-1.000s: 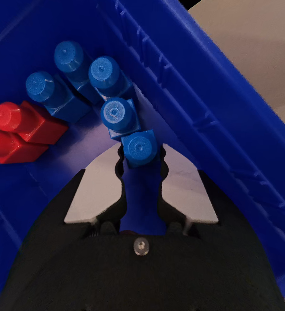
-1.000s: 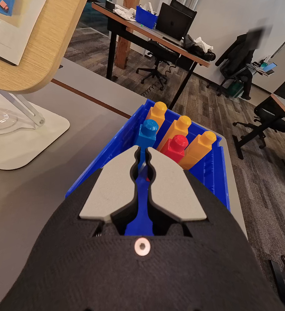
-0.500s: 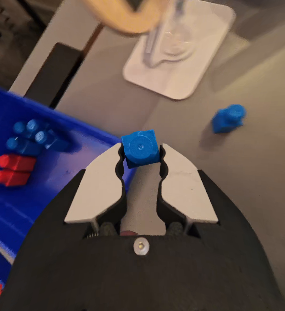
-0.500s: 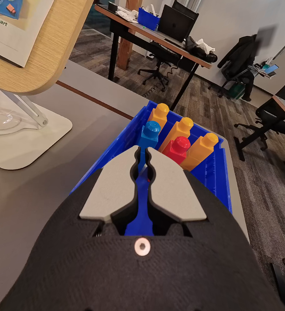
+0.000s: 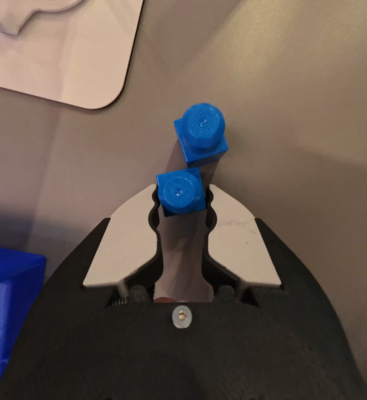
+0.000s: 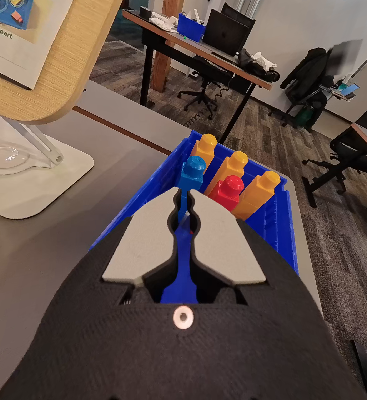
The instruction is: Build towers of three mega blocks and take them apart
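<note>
In the left wrist view my left gripper (image 5: 181, 188) is shut on a blue mega block (image 5: 178, 195), stud facing the camera, with both pads against its sides. It hangs over the grey table (image 5: 286, 108), just short of a second blue block (image 5: 202, 134) that stands upright on the table. In the right wrist view my right gripper (image 6: 184, 191) is shut with only a thin slit between the tips and nothing in it. It hovers over a blue bin (image 6: 283, 227) holding a blue tower (image 6: 194, 173), a red tower (image 6: 230, 190) and three orange towers (image 6: 262, 190).
A white stand base (image 5: 59, 54) lies on the table at the far left; it also shows in the right wrist view (image 6: 37, 184) under a wooden-framed board (image 6: 70, 54). A corner of another blue bin (image 5: 9, 292) is at the lower left. Desks and office chairs stand beyond the table edge. The grippers' ends are close to 50 cm from one another.
My left gripper lifted the blue block out of the bin and carried it across the table to the standing blue block. My right gripper stayed shut and barely moved.
</note>
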Tool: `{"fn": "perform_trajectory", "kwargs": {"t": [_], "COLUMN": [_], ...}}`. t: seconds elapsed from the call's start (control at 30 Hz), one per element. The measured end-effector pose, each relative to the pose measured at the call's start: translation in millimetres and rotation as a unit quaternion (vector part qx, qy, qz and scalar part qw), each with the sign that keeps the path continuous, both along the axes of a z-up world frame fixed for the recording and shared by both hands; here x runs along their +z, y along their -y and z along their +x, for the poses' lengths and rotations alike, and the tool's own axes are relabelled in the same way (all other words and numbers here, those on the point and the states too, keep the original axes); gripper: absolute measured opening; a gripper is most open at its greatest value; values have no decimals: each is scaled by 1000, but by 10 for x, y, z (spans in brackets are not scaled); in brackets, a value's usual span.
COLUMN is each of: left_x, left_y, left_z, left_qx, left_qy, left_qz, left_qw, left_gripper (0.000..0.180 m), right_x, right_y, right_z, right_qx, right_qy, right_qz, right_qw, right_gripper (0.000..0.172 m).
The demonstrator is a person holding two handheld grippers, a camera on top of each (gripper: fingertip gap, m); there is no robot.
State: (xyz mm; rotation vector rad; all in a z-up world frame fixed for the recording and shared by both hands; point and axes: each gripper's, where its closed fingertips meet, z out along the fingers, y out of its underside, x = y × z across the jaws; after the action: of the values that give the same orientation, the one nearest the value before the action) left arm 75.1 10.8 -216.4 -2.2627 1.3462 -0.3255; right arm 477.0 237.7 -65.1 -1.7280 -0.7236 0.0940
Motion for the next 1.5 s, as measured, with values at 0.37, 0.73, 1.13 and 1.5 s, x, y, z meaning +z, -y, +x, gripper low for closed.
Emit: {"fn": "perform_trajectory", "kwargs": {"t": [0.37,0.73,1.13,1.5], "left_x": [1251,315,97,1191], "left_y": [-704,-2138,-2366,-852], "left_z": [-1233,-2168,-2100,-1441], "left_qx": [190,388,380,217], "left_qy": [70,-4,22,53], "left_qz": [139,64,33,104], "left_qw": [969,919,924,969], "left_gripper": [45,59,37,37], "right_x": [23,10,30,46], "right_y": [11,6,18,42], "right_z": [-7,-4,-15,-73], "right_qx": [1,0,4,11], "right_qy": [-1,1,5,6], "right_qz": [3,2,5,8], "right_qw": [1000,1000,1000,1000], "right_gripper": [5,5,5,4]}}
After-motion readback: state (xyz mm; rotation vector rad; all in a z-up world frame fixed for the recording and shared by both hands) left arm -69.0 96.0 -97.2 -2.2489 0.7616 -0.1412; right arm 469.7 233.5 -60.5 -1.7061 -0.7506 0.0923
